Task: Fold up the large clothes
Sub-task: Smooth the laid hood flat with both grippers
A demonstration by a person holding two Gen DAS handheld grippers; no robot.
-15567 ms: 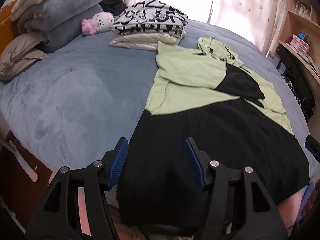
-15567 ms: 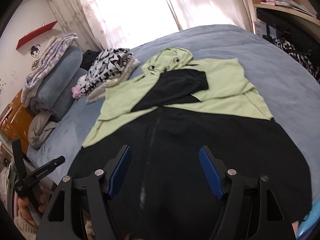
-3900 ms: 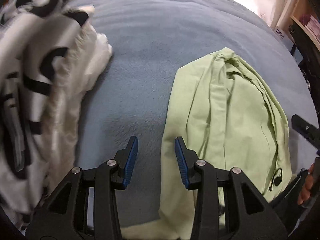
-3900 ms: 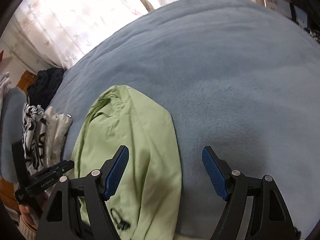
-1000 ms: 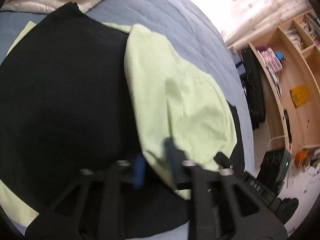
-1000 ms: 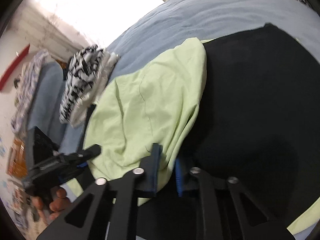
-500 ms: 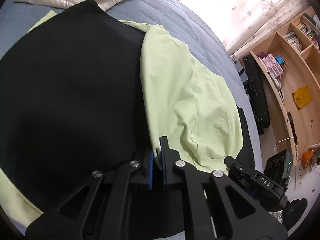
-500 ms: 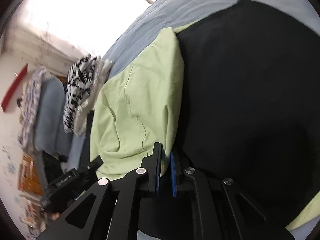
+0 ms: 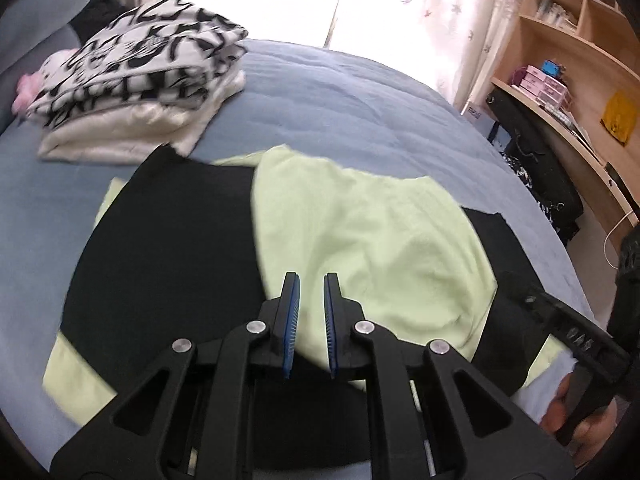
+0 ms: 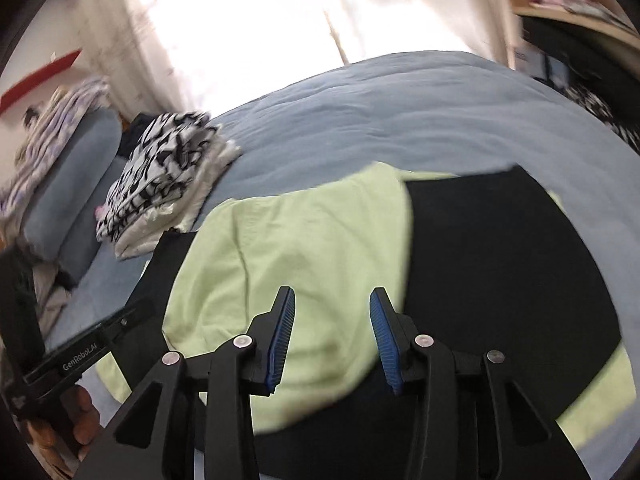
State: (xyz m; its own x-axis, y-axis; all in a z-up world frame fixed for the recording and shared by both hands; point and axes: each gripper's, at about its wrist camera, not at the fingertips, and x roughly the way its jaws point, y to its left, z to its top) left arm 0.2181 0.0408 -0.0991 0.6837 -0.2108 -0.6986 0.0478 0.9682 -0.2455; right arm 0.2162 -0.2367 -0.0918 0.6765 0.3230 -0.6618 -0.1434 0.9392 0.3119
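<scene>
Both hand-held grippers above hoodie

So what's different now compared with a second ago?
Both tongs, left and right, have let go of the green hood and lifted off, jaws opening, nothing between them. The hood lies folded onto the black jacket. The folded pile stayed put.

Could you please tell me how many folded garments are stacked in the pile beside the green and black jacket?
2 visible: a black-and-white patterned garment on top, and a cream garment under it, on the bed. More may be hidden beneath.
</scene>
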